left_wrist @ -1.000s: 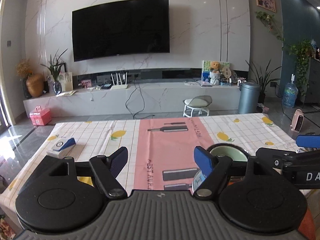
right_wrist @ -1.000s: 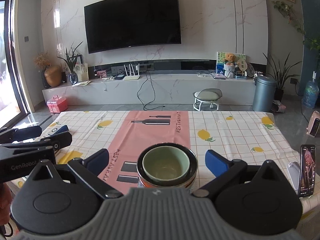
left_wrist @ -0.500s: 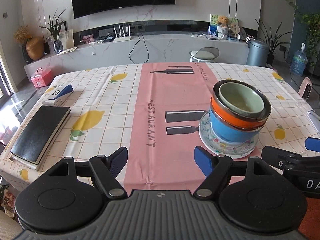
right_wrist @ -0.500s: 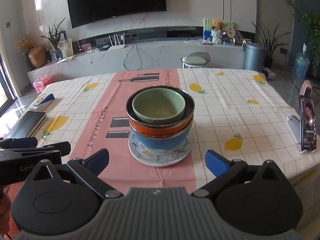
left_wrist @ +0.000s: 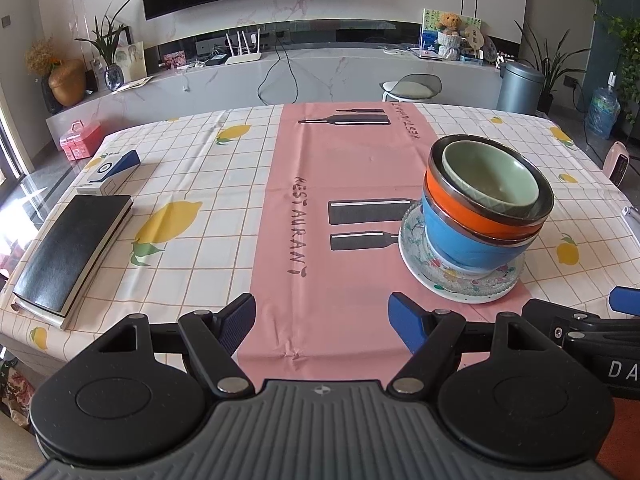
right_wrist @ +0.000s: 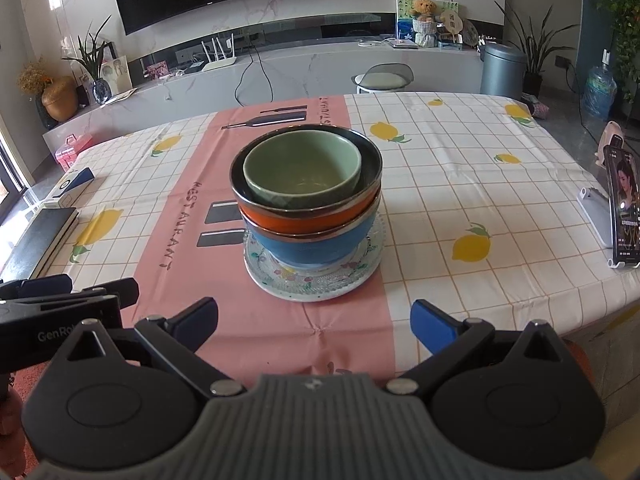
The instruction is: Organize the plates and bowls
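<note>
One stack stands on the pink runner: a flowered glass plate [right_wrist: 312, 284] [left_wrist: 460, 280] at the bottom, then a blue bowl [right_wrist: 316, 248] [left_wrist: 460, 236], an orange bowl [right_wrist: 304, 220] [left_wrist: 472, 212] with a metal rim, and a small green bowl [right_wrist: 302, 172] [left_wrist: 488, 176] on top. My right gripper [right_wrist: 314, 320] hovers open just in front of the stack, nothing between its fingers. Left of the stack, over the near edge of the runner, my left gripper [left_wrist: 322, 320] is open and empty too. Each gripper shows at the edge of the other's view.
A black notebook [left_wrist: 68, 248] and a blue-and-white box [left_wrist: 110, 172] lie at the table's left side. A phone on a stand [right_wrist: 622, 208] sits at the right edge. The tablecloth [right_wrist: 480, 184] is checked with lemons. A stool [right_wrist: 382, 78] stands beyond the table.
Both grippers have risen and tilted downward, so the whole stack down to its plate comes into view; a second ago only the top rims showed. Both stay open.
</note>
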{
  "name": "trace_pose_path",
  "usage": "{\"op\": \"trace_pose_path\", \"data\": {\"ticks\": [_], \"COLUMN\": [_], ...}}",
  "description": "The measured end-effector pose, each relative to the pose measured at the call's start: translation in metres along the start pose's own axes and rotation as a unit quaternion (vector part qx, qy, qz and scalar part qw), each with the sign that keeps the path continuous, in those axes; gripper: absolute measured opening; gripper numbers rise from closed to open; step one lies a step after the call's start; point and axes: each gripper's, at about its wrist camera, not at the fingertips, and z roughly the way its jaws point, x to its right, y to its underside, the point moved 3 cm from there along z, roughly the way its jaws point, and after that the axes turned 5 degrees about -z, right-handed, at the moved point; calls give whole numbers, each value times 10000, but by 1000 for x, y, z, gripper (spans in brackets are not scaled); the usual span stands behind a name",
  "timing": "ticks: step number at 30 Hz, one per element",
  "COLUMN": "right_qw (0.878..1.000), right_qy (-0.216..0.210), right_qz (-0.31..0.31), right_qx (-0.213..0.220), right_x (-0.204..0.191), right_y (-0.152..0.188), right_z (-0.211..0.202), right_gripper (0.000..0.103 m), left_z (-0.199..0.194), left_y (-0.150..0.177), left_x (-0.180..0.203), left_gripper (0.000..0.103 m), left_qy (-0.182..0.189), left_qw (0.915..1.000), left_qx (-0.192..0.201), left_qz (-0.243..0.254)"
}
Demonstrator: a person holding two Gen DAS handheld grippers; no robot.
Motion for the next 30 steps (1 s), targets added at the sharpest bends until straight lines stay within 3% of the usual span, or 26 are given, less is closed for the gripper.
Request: {"op": "trace_pose_path", "data": {"ticks": [30], "right_qw": [9999], "right_qy": [28], "right_qz": [-100], "right_qx": [-26], "right_x": [-4], "right_y": [-2], "right_z": [0], "right_gripper": [100], "left_z": [0], "left_y": [-2], "left_x": [-2], "left_gripper": [89], "left_qy": [5], "left_qw": [10000], "left_qx": [-6], "left_qz": [-12]}}
